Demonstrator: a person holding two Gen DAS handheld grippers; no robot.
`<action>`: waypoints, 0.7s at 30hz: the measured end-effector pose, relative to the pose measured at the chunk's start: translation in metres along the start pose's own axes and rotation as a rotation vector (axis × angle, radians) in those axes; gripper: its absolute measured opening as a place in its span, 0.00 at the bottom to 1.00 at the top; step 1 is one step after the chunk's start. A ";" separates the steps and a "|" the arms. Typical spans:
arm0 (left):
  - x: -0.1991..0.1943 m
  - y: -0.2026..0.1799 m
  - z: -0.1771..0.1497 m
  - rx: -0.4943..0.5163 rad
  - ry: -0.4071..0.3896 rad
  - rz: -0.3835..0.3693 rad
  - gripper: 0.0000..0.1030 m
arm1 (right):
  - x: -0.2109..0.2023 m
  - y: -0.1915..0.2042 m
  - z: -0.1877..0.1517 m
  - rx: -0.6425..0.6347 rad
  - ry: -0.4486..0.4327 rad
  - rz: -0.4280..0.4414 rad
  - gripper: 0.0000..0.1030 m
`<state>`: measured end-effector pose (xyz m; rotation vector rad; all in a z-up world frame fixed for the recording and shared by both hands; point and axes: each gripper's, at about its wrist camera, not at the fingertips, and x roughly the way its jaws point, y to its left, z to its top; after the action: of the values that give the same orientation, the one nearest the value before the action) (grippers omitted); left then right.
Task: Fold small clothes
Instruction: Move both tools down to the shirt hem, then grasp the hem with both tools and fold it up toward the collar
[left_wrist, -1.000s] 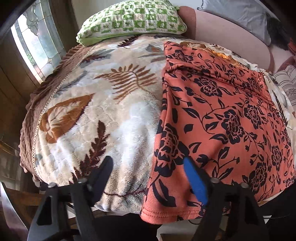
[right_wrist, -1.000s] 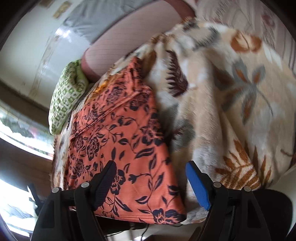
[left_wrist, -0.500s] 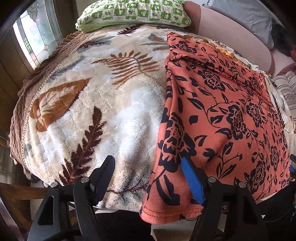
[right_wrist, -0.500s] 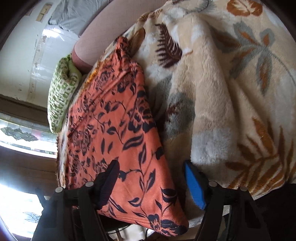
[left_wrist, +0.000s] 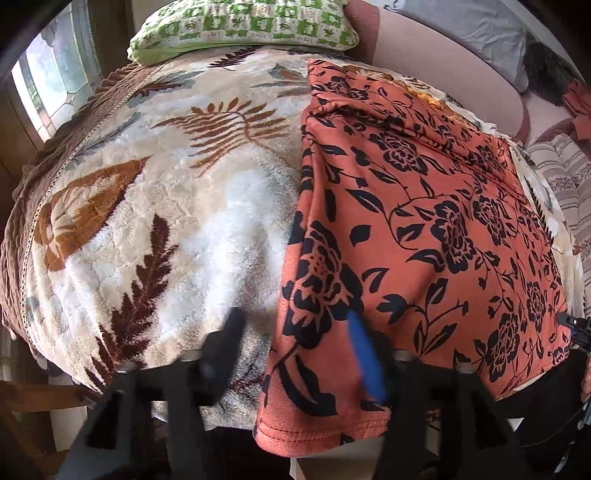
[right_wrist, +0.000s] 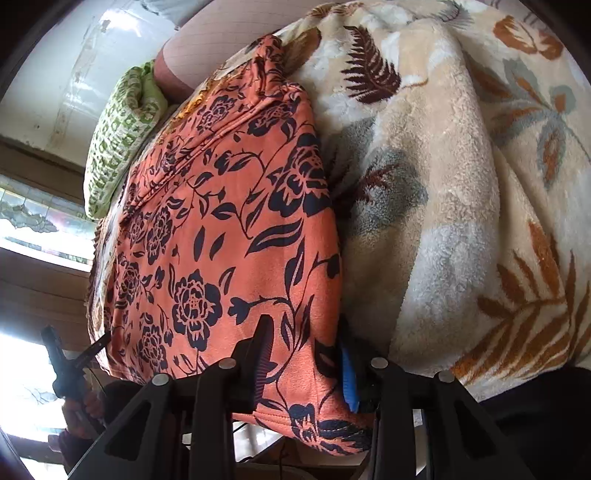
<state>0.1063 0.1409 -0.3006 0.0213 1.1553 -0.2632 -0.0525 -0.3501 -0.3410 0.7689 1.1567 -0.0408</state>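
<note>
Lying flat across the fluffy cream leaf-print blanket (left_wrist: 155, 236), the orange garment with black flowers (left_wrist: 424, 229) fills the right half of the left wrist frame, its stitched hem hanging at lower centre. The left gripper (left_wrist: 295, 347) is closing, its jaws straddling the hem's corner, not yet pinching. The right gripper (right_wrist: 306, 358) is closing too, cloth between its jaws at the garment's other near corner (right_wrist: 229, 229). A second ago both stood wider. Green patterned pillow (left_wrist: 243, 26) up top.
</note>
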 end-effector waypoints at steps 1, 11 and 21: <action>0.000 0.001 0.000 -0.002 -0.005 -0.010 0.64 | 0.000 0.000 0.001 0.005 0.002 0.007 0.49; 0.004 -0.006 -0.003 0.016 0.021 -0.121 0.11 | 0.003 0.013 -0.007 -0.108 -0.026 -0.115 0.15; -0.037 0.003 0.017 -0.007 -0.056 -0.292 0.06 | -0.034 0.019 0.000 -0.050 -0.072 0.157 0.07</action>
<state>0.1080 0.1479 -0.2611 -0.1611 1.1021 -0.5152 -0.0596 -0.3479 -0.3032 0.8056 1.0228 0.0897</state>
